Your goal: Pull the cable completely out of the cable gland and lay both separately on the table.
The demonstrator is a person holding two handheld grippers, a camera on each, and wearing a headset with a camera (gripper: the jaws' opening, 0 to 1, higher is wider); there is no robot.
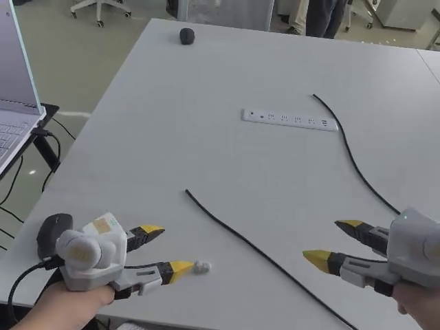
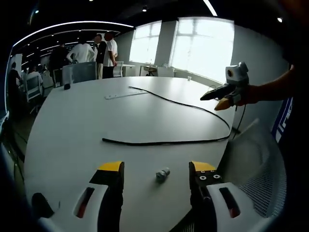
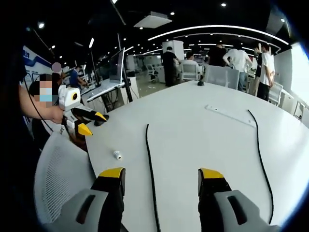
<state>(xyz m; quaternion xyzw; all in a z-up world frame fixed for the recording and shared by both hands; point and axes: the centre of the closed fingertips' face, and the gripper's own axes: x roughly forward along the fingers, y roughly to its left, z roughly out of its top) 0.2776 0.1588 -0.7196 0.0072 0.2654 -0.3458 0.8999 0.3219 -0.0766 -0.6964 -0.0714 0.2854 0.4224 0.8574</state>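
Beside the left edge of the bench [image 1: 206, 137] stands an open laptop [image 1: 10, 103], clear of the work. Near the near-left corner the left gripper [image 1: 172, 249] hovers just above the surface with its jaws spread and nothing between them. The cable gland [image 1: 201, 267], a small pale piece, lies on the bench close to the near edge, just beside the tip of the left gripper's nearer jaw; whether they touch cannot be told. No cable passes through it. The cable [image 1: 254, 249] lies to the right of the gland and apart from it. Its free end rests mid-bench, it runs diagonally to the near edge, bends round near the near-right corner and heads back toward the power strip [image 1: 289, 119] further in. The right gripper [image 1: 328, 240] is held by the near-right corner, above the bend, jaws likewise spread and empty. Judgement: the pull-out step looks complete, with gland and cable lying separately, so this is the release and retreat stage. The next move calls only for lifting both grippers away without nudging the gland, which sits near enough to the edge to roll off.
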